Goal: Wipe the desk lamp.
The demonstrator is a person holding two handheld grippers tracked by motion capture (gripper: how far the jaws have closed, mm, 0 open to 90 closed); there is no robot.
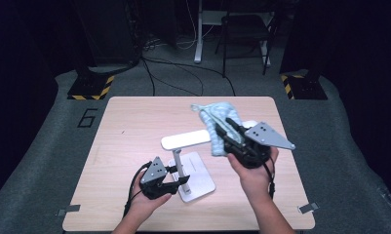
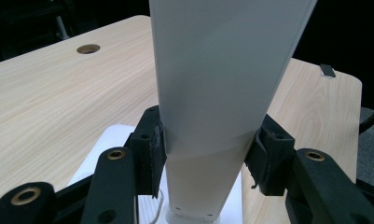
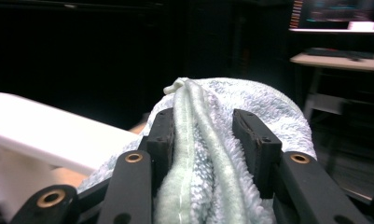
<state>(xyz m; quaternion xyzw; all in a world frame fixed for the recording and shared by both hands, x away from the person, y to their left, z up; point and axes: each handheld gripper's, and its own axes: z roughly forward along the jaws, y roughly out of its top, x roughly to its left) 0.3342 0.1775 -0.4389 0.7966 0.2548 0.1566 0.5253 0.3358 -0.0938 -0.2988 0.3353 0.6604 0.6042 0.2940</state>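
— Pale wood table (image 1: 134,122), grey carpet round it, dark room behind with cables and a chair on the floor. What stands on the top?

— One white desk lamp (image 1: 185,141): flat base near the front edge, slim upright post, long head lying level above the middle of the table. No bowl, box or tray anywhere, so nothing sits inside anything.

— And the left gripper (image 1: 179,179)?

— Low beside the base, jaws pinching the lamp's post. In the left gripper view the pads (image 2: 153,149) press flat against both sides of that white upright, with the base just below them.

— The right gripper (image 1: 227,130)?

— Raised over the right half of the table, at the far end of the lamp head. Its jaws clamp a pale blue-green towel (image 1: 217,119), bunched into thick folds. In the right gripper view the cloth (image 3: 250,100) bulges between and over the pads, and the white lamp head shows just to the left of it.

— Does the towel touch the lamp?

— From above it hangs over that end of the head; whether it rests on it I cannot tell.
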